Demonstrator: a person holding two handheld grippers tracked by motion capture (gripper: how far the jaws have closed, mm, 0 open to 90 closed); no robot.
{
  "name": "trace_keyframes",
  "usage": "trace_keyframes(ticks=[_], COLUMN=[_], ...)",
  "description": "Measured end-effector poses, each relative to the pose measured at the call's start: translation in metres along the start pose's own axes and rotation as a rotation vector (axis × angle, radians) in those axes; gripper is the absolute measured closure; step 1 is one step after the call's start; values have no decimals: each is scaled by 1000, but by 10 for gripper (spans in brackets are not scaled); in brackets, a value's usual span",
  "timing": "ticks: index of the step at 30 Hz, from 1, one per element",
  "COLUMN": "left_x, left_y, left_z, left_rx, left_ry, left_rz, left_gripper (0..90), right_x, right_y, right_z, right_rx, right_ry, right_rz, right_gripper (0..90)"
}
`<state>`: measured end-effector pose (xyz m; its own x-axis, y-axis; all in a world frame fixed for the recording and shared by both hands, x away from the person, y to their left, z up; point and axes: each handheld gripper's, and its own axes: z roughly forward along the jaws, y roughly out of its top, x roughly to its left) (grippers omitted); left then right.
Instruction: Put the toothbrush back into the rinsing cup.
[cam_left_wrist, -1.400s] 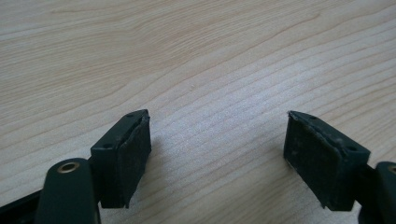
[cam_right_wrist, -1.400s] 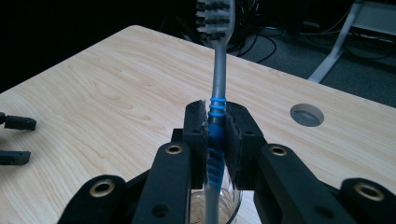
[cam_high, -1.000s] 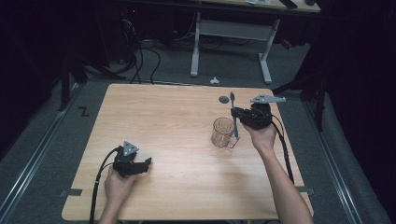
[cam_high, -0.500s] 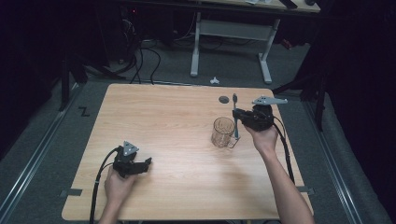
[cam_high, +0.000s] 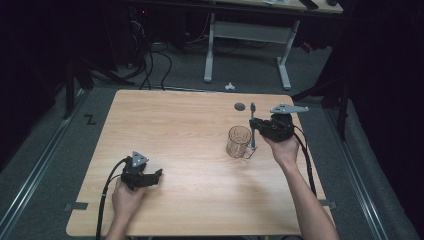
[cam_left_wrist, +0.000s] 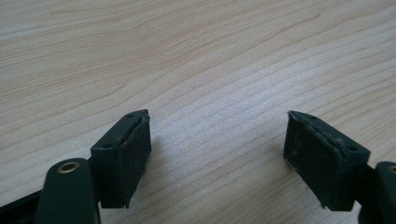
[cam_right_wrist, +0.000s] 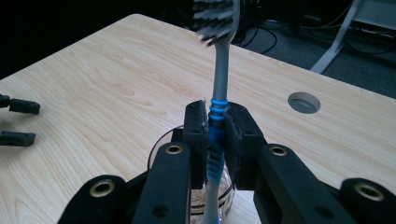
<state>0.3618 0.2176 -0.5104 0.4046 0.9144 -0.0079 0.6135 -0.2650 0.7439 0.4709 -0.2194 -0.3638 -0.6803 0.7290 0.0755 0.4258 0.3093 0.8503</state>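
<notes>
The glass mug (cam_high: 239, 141) stands on the table (cam_high: 190, 130), right of its middle. Just right of the mug, the right tool (cam_high: 255, 131) holds a toothbrush (cam_high: 252, 125) upright, head up, beside the mug's rim. A round hole (cam_high: 240, 106) lies behind the mug. The left tool (cam_high: 156, 175) rests well left of the mug, nearer the front edge.
</notes>
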Motion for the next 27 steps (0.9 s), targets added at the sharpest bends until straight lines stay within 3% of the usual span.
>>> trace_keyframes(ticks=[27], left_x=[0], left_y=[0], left_z=[0], left_rx=[0], left_ry=[0], left_rz=[0], left_gripper=[237], right_x=[1], right_y=[-10], right_z=[-6], right_rx=[28], right_ry=[-5], right_rz=[-9], right_gripper=[798])
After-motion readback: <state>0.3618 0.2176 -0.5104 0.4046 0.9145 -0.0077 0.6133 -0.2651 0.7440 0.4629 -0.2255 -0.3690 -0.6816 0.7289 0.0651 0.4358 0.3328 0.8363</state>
